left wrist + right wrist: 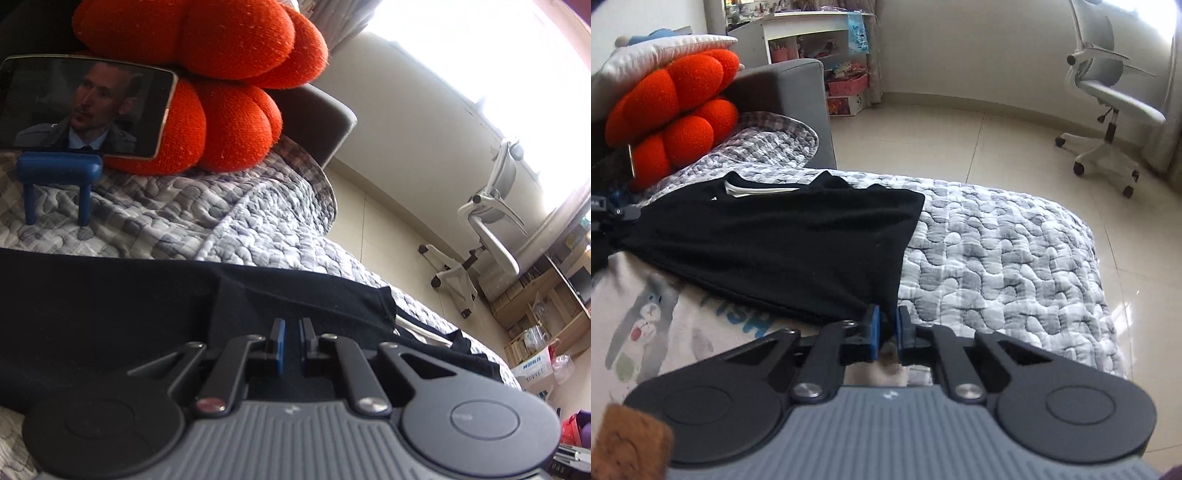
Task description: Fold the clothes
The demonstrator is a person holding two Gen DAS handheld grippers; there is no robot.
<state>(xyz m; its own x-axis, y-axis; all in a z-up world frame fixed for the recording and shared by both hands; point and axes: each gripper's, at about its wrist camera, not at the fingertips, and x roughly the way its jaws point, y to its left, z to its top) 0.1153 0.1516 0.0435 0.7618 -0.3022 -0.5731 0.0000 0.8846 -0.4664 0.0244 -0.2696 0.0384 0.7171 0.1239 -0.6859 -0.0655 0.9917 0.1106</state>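
Both grippers, left gripper [291, 341] and right gripper [886, 326], pinch the black shirt [783, 251] on the bed [997, 258]; thin fabric could slip from closed fingers, spoiling the fold.

Daylight floods from window [498, 55] at one o'clock, blown out white. Floor [1126, 288] glares at three o'clock. Edges curve, corners blur.
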